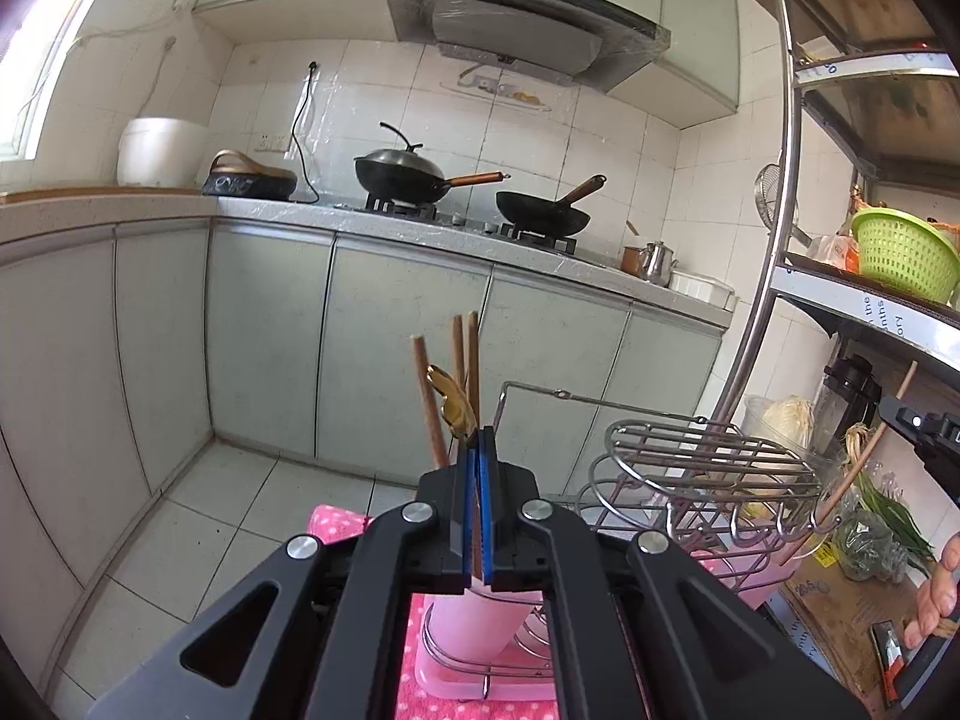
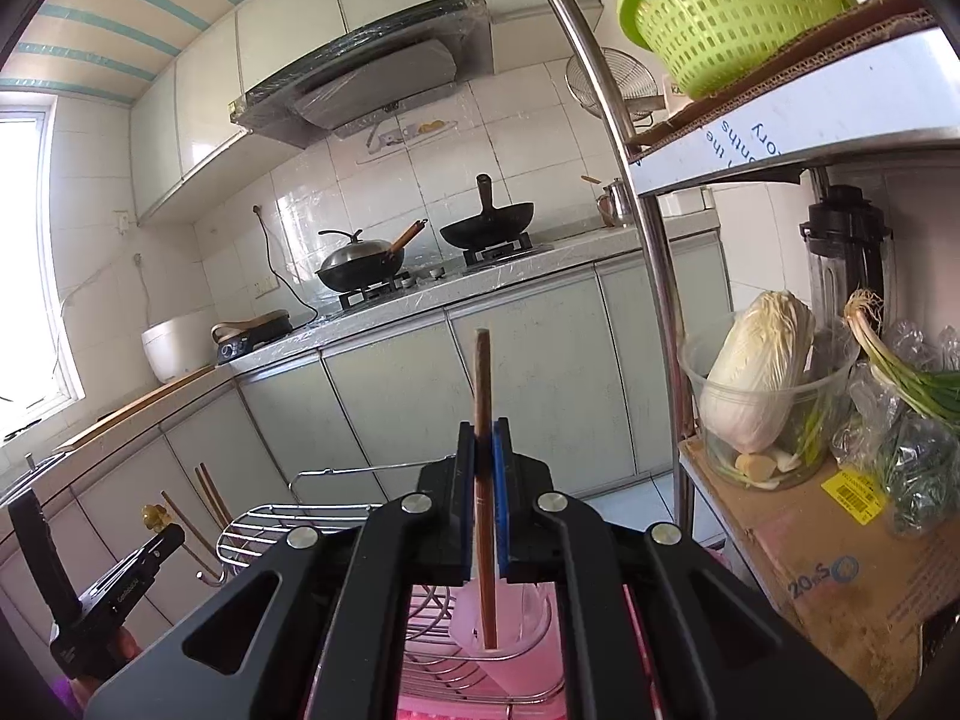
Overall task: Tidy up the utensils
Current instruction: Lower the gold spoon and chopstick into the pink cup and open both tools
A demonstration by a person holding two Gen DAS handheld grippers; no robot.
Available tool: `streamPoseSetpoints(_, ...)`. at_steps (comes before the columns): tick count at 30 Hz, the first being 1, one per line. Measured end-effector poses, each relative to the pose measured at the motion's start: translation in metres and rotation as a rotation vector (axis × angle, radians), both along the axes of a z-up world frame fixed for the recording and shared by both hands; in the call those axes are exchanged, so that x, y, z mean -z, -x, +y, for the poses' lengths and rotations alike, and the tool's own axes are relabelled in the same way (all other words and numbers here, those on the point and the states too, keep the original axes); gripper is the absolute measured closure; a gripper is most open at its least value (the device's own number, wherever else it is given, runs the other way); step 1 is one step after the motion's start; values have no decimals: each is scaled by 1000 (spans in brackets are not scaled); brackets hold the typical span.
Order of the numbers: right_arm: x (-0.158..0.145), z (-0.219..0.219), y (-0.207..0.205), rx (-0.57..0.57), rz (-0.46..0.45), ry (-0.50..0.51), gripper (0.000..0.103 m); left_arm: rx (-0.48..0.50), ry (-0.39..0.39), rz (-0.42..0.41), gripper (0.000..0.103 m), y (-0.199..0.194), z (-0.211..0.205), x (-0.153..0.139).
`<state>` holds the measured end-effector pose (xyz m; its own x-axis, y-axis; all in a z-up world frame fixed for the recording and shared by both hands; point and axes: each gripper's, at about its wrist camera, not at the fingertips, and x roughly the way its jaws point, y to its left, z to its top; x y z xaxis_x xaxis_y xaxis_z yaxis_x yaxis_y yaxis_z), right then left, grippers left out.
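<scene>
L claw (image 1: 478, 450) clenched on chopsticks (image 1: 465, 354) + gold spoon (image 1: 450, 399), above pink cup (image 1: 480, 618). R claw (image 2: 485, 444) clamps one chopstick (image 2: 483, 396), tip in cup by wire rack (image 1: 702, 462).

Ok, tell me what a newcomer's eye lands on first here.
The right gripper, centre frame, pinches one upright wooden chopstick over a pink cup. The left gripper is clamped on a utensil among chopsticks above its own pink cup. Top right, a lime-green basket glares from the shelf.
</scene>
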<state>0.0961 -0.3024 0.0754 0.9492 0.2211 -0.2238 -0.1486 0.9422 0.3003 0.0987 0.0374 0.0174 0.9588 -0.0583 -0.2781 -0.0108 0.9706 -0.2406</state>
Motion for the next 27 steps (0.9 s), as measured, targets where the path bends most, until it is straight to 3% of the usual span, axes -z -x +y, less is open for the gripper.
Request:
streamPoseSetpoints(10,14,4,3,1,34,11,97,0,2,69,102,-20,5,20)
streamPoseSetpoints(27,38,2,-13,12,119,11,97,5,16,128,101,-44,6,28)
